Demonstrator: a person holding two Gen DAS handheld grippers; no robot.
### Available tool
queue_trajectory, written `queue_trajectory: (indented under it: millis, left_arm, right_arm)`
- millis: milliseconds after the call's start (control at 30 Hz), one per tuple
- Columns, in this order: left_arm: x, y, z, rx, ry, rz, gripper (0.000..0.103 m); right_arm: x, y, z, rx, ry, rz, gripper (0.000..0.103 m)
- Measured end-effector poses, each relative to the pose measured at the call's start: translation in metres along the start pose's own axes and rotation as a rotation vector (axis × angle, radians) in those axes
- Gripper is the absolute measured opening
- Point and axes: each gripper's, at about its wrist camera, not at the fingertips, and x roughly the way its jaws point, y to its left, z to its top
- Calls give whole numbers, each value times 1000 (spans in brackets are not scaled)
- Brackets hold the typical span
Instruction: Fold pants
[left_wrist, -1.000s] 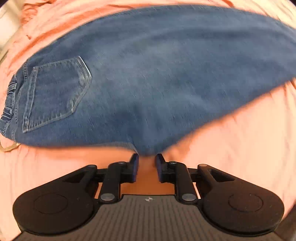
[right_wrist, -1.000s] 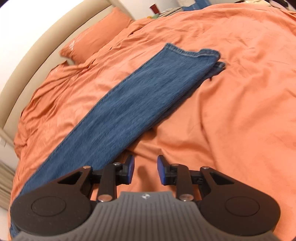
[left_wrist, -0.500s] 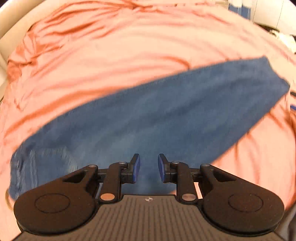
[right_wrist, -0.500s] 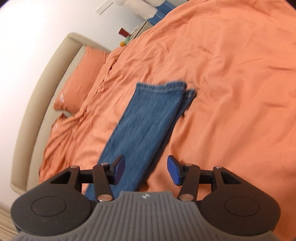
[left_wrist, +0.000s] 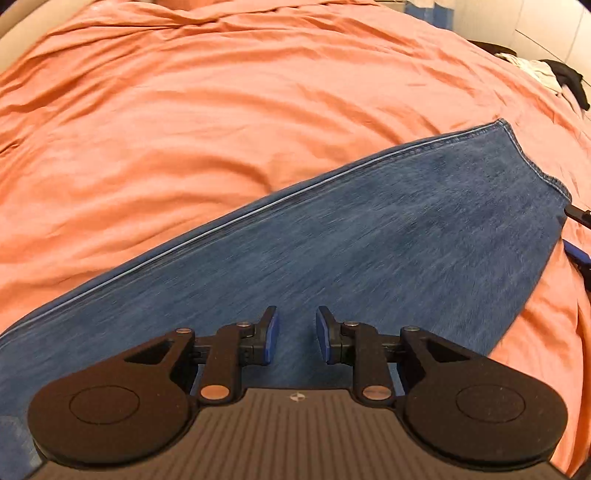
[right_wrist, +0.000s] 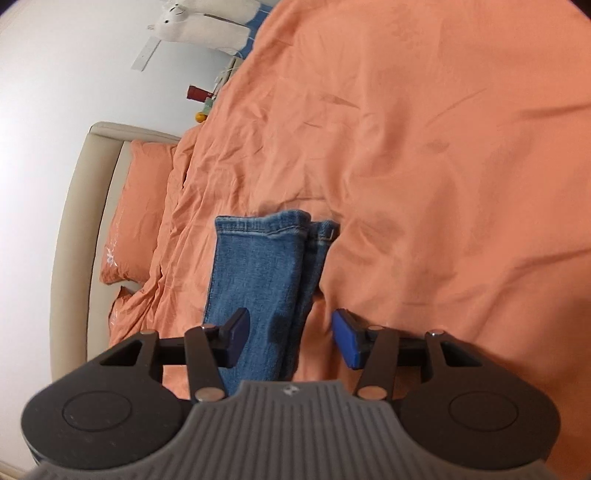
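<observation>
jeans (left_wrist: 369, 236): flat on orange bed (left_wrist: 221, 110), legs stacked | left gripper (left_wrist: 295, 339): over leg, jaws apart, empty | right gripper (right_wrist: 291, 332): near hems, jaws released, empty

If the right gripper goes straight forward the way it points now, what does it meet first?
Most likely the jeans: the folded legs lie right ahead of the right gripper, between its open jaws, on the orange bedcover. How far below is unclear.
</observation>
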Motion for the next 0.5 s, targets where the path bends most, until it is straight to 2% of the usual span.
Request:
queue_trajectory:
  millis: [167,333,500]
  left_arm:
    - [22,-11,18,-9,-10,-37,29]
    - [36,-25,29,49,-13,-21,29]
    - [49,-31,40,56,-25,-23,29]
  right_arm:
    - [12,-7,8,41,7,35,45]
    - [17,-15,13,81,10,91,43]
    - [16,-34,24,157,-9,130,33]
